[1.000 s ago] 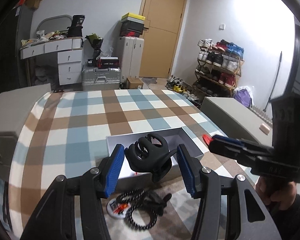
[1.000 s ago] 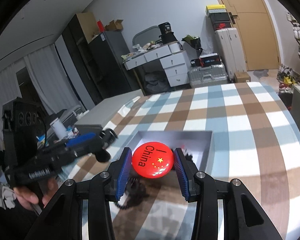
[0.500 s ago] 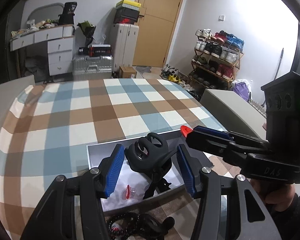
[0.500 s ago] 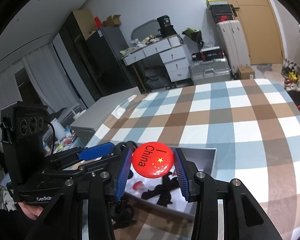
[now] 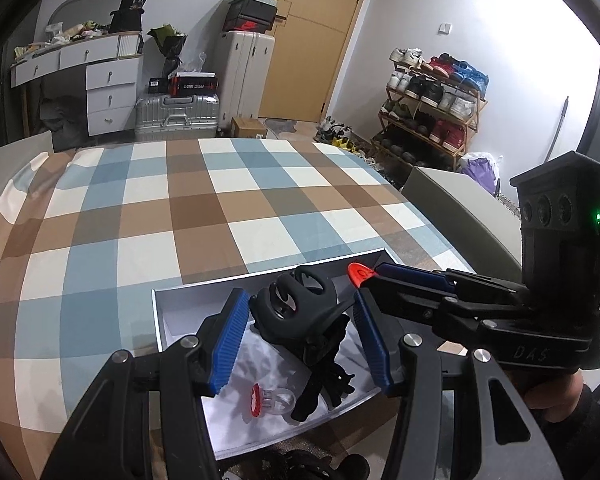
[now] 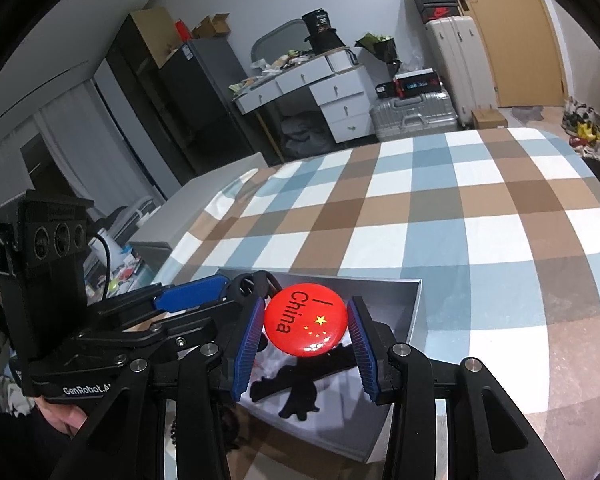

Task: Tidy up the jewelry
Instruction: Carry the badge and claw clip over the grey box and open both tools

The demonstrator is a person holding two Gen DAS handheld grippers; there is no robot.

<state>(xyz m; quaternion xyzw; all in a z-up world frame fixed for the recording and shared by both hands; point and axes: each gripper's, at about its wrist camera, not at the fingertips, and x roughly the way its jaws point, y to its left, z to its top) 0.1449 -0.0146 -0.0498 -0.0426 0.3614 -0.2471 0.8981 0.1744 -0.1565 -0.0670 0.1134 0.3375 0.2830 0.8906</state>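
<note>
Much of the grey box (image 5: pixel 168 320) is covered: both grippers hang over it, so only its left and far walls and part of the white lining show in the left wrist view. A dark beaded piece (image 5: pixel 300 466) just near of the box is cut off by the bottom edge and hard to make out. Inside the box lie a small clear clip with a red end (image 5: pixel 270 400) and some flat black pieces (image 6: pixel 296 384) whose shapes stay unclear under the fingers.

The left gripper (image 5: pixel 296 340) is closed on a black claw hair clip (image 5: pixel 296 312), matte, with looped handles, held above the box's middle. The right gripper (image 6: pixel 306 340) clamps a round red badge (image 6: pixel 305 320), glossy, printed "I China" with yellow stars, over the box's far right part. The box sits on a blue, brown and white checked cloth (image 5: pixel 180 216)
</note>
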